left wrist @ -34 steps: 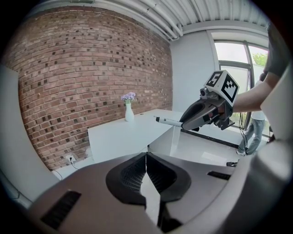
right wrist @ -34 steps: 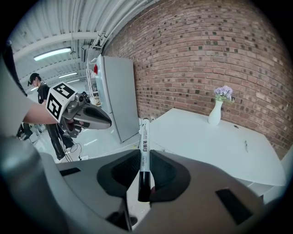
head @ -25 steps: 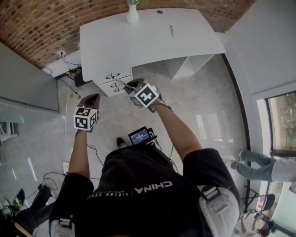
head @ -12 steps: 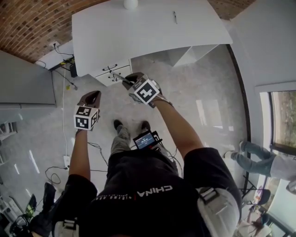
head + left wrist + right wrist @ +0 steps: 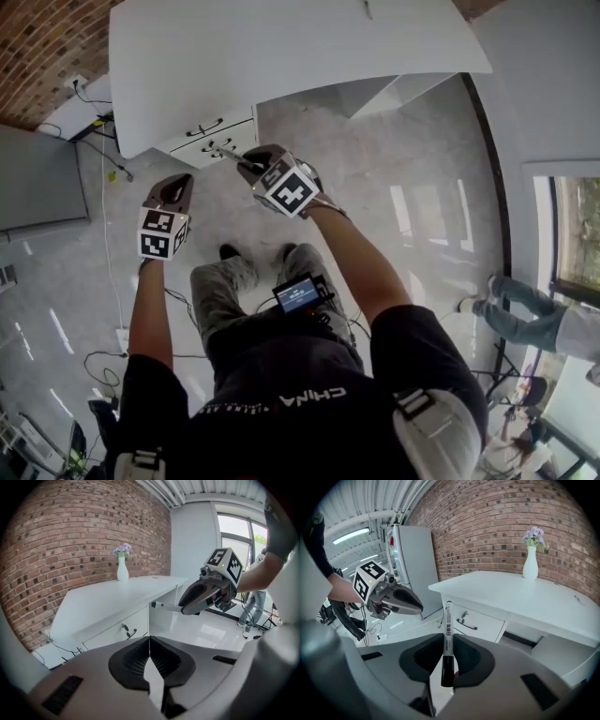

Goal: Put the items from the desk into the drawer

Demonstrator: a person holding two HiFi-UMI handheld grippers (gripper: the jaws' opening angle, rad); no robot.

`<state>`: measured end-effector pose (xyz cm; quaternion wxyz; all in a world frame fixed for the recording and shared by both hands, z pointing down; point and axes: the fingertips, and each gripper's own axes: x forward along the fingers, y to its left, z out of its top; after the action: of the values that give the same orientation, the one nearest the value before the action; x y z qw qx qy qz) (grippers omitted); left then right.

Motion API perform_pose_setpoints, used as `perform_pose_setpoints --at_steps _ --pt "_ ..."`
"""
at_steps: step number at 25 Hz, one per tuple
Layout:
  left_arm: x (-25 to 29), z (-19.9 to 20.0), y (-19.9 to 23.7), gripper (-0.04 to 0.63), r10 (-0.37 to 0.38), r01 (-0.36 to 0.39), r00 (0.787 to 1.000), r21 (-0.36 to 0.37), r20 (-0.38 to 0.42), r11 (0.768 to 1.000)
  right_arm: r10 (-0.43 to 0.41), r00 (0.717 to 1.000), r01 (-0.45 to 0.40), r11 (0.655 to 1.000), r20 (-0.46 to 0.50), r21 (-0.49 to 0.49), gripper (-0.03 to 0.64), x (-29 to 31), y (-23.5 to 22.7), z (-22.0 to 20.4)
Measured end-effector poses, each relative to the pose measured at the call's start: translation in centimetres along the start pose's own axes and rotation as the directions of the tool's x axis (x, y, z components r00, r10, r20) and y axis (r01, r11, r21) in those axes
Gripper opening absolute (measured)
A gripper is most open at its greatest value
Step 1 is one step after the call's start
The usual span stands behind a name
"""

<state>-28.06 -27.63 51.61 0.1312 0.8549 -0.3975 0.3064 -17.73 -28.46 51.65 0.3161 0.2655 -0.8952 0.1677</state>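
Observation:
A black-and-white marker pen [image 5: 447, 634] stands up between the jaws of my right gripper [image 5: 446, 665], which is shut on it. In the head view the marker's tip [image 5: 225, 156] pokes out of the right gripper [image 5: 251, 166] toward the closed white drawers [image 5: 208, 136] under the desk's [image 5: 281, 47] left end. My left gripper [image 5: 174, 185] hovers left of it over the floor, jaws shut on nothing [image 5: 150, 645]. A small pen [image 5: 367, 9] lies on the desk top. The drawers [image 5: 480, 620] show dark handles.
A white vase with purple flowers [image 5: 530, 566] stands on the desk against the brick wall. A grey cabinet [image 5: 37, 192] stands left of the desk, with cables [image 5: 94, 150] on the floor. A person's legs [image 5: 525, 319] are at the far right.
The head view has moved toward the desk, so the desk fills the top and the vase has left that view. Both grippers keep their hold and sit closer to the drawers.

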Motion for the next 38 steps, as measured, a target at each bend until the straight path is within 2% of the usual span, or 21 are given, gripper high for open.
perform_pose_setpoints --at_steps 5,11,14,21,28,38 --pt "7.5 -6.2 0.9 0.012 -0.012 0.012 1.000 0.018 0.020 1.000 -0.014 1.000 0.015 1.000 0.017 -0.018 0.074 6.7 -3.1 -5.3" --pt "16.4 -13.0 2.9 0.012 -0.004 0.001 0.998 0.055 0.055 0.998 -0.055 0.997 0.061 0.992 0.052 -0.109 0.074 14.5 -6.6 -10.7" --pt "20.6 -16.3 3.6 0.012 0.002 -0.008 0.997 0.074 0.075 0.997 -0.062 0.994 0.072 0.991 0.085 -0.115 0.074 18.2 -8.0 -13.4" --pt "26.7 -22.2 4.4 0.012 0.021 -0.033 0.993 0.105 0.113 0.994 -0.068 0.989 0.087 0.986 0.133 -0.145 0.074 24.0 -9.7 -18.8" --pt "28.5 -24.5 4.5 0.012 0.045 -0.061 0.988 0.106 0.146 0.992 -0.060 0.985 0.087 0.982 0.159 -0.167 0.074 25.8 -9.8 -20.9" --pt "28.4 -24.2 4.9 0.014 0.067 -0.088 0.985 0.127 0.161 0.988 -0.040 0.983 0.070 0.984 0.177 -0.163 0.074 25.5 -9.5 -20.9"
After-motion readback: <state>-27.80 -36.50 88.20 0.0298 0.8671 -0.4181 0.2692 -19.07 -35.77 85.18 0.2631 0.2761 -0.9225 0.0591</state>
